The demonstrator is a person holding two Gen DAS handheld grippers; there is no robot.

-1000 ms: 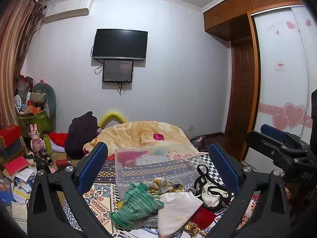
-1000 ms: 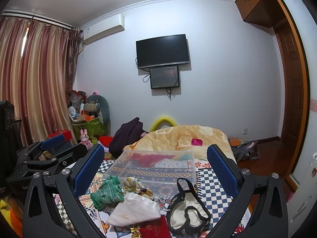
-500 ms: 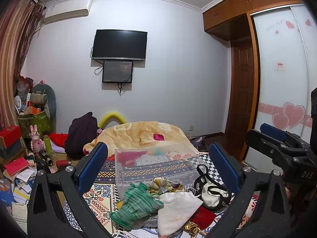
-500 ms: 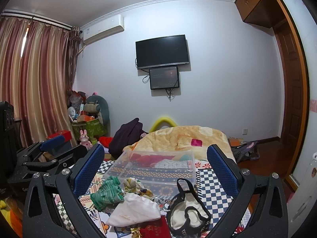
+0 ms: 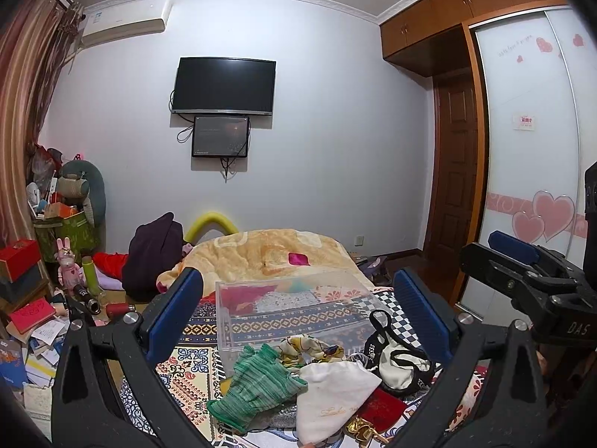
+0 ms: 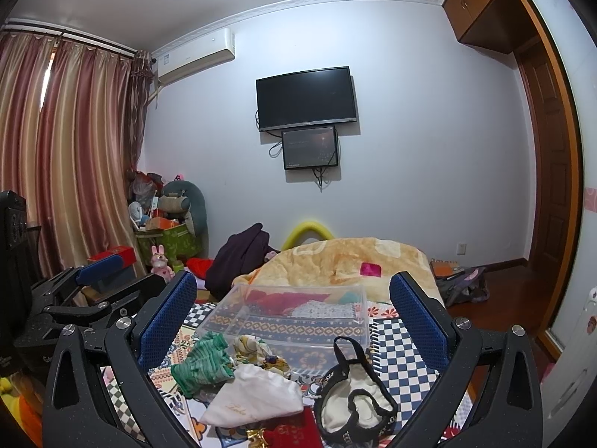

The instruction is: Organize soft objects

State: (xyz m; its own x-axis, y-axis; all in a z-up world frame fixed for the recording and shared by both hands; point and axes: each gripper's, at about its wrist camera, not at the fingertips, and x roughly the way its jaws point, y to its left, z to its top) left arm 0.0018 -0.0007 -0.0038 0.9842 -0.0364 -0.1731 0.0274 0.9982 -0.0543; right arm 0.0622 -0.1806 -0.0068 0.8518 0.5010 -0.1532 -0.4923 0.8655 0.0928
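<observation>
A pile of soft things lies on the patterned bed cover: a green knit glove [image 5: 257, 382] [image 6: 201, 362], a white cloth pouch [image 5: 332, 392] [image 6: 253, 395], a yellow patterned scarf [image 5: 309, 347] [image 6: 257, 349], a black-and-cream pouch [image 5: 395, 358] [image 6: 354, 399] and a red item [image 6: 291, 431]. A clear plastic box [image 5: 294, 310] [image 6: 291, 313] stands just behind them. My left gripper [image 5: 298, 317] is open and empty above the pile. My right gripper [image 6: 293, 317] is open and empty, beside the left one.
An orange blanket [image 5: 268, 257] and a dark garment [image 5: 153, 257] lie beyond the box. Boxes, papers and toys [image 5: 33, 298] clutter the left side. A wardrobe with sliding doors [image 5: 530, 149] stands on the right. The other gripper shows at each view's edge [image 5: 530, 283] [image 6: 74, 298].
</observation>
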